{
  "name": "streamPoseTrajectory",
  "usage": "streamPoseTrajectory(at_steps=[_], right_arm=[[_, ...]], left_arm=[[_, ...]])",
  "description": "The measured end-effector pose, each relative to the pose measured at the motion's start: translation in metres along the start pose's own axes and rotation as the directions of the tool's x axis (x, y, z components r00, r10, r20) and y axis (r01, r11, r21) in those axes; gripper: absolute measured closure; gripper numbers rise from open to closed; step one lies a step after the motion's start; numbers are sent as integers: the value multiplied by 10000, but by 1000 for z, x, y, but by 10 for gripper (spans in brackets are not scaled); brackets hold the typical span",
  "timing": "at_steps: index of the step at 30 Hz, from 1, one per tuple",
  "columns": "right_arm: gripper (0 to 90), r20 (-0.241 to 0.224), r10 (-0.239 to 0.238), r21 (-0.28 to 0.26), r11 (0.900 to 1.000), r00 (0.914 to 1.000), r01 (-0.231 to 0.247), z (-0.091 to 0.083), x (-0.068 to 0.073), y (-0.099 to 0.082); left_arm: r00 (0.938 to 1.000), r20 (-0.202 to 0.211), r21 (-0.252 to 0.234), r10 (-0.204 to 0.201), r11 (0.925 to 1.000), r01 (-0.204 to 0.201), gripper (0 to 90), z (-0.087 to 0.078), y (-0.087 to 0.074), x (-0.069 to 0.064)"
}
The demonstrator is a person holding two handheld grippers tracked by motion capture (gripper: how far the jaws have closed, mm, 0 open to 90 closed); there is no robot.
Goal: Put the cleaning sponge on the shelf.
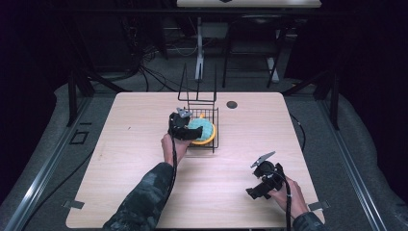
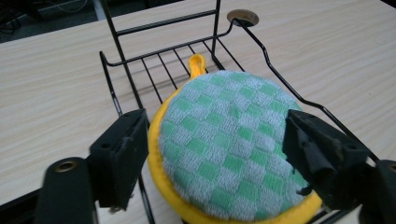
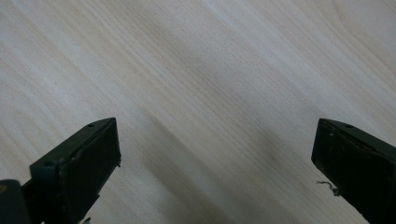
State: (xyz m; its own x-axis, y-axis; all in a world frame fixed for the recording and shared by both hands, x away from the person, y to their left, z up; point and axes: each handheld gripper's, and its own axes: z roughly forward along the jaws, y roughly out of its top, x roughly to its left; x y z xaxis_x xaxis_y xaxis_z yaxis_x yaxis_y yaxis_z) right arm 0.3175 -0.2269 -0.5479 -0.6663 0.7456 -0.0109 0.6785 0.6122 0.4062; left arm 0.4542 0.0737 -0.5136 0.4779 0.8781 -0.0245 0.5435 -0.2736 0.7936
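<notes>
High view: rack (image 1: 204, 126) sits just past table (image 1: 144, 192) centre, toward 12 o'clock. Pad (image 1: 202, 130) lies in its tray. Left gripper (image 1: 185, 126) is at the pad's 9 o'clock side. Right gripper (image 1: 262, 180) hangs over bare wood at 4 o'clock, well apart.

Left gripper view: jaws spread, flanking the pad (image 2: 229, 140) at 9 and 3 o'clock; contact can't be confirmed, not clamped. Risk: right jaw sits close to the rack wire (image 2: 289, 88), so closing could snag it and drag the rack.

Right gripper view: jaws wide apart, nothing between, only table (image 3: 210, 93).
</notes>
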Motion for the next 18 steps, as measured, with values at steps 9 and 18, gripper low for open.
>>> streamPoseTrajectory(at_steps=[9,18], right_arm=[[7,36,10,22,10000,10000,-11,0,0,0],[7,24,-4,38,10000,10000,3,0,1,1]], left_arm=[[9999,127,378,57,9993,-61,107,-33,-6,16],[9995,-2,507,307,9982,-307,45,-76,-22,25]])
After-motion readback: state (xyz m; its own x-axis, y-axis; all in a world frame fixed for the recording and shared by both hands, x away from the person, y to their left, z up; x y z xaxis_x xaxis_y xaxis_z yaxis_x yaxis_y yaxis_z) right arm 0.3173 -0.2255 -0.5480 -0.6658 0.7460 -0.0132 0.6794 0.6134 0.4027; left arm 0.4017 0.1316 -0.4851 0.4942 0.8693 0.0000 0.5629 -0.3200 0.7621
